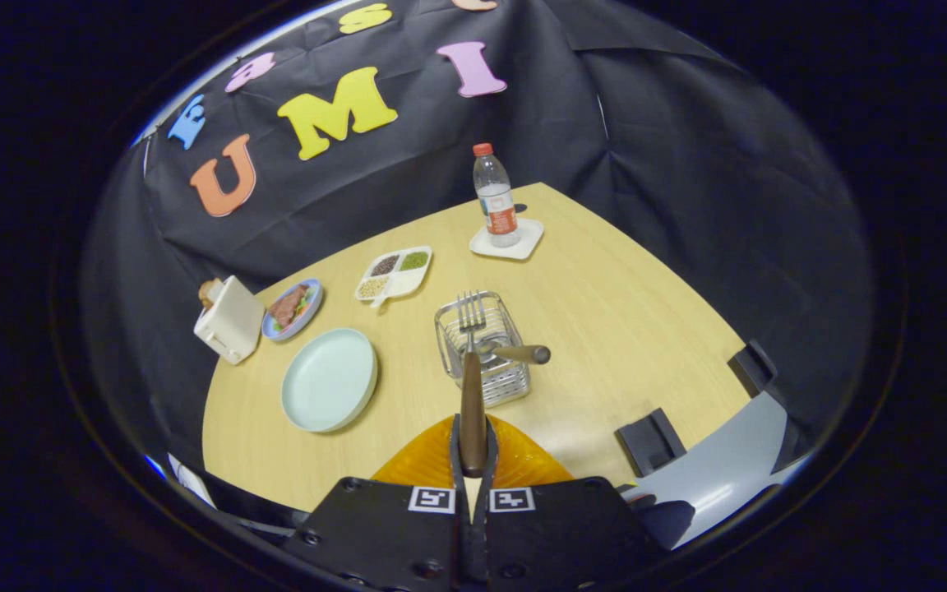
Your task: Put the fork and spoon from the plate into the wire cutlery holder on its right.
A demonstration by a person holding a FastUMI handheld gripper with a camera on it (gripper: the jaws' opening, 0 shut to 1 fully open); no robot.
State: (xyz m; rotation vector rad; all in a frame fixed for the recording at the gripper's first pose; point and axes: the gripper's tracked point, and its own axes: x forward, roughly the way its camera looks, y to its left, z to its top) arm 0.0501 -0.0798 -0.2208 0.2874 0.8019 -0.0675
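Gripper view: the gripper [472, 460] has its two fingers drawn nearly together, both pressing on the smooth brown wooden handle of the fork [471, 386]. The fork runs straight ahead from the fingers, its metal neck and four tines reaching out over the wire cutlery holder [483, 349]. Whether the tines are inside the holder or above it cannot be told.

The holder is a squarish basket of thin shiny wire with rounded corners, standing on the table just beyond the fingers. In it sits the spoon [515, 353]; its wooden handle sticks out over the holder's right rim, pointing sideways, and its metal end lies down inside the wires.

Left of the holder, set apart from it, is the plate [329, 380]: round, pale mint green, smooth and shallow with a raised rim, and bare inside.

The table [621, 321] has a light wood-grain top with a curved edge. Farther off, a white divided tray [394, 274] holds three small heaps, dark, green and pale, one per compartment. Left of it, a small blue-rimmed dish [293, 309] carries reddish and green food, and beside that stands a white boxy toaster [229, 320] with bread poking from the top. At the far edge a clear plastic bottle [496, 197] with a red cap stands upright on a white square coaster [508, 240].
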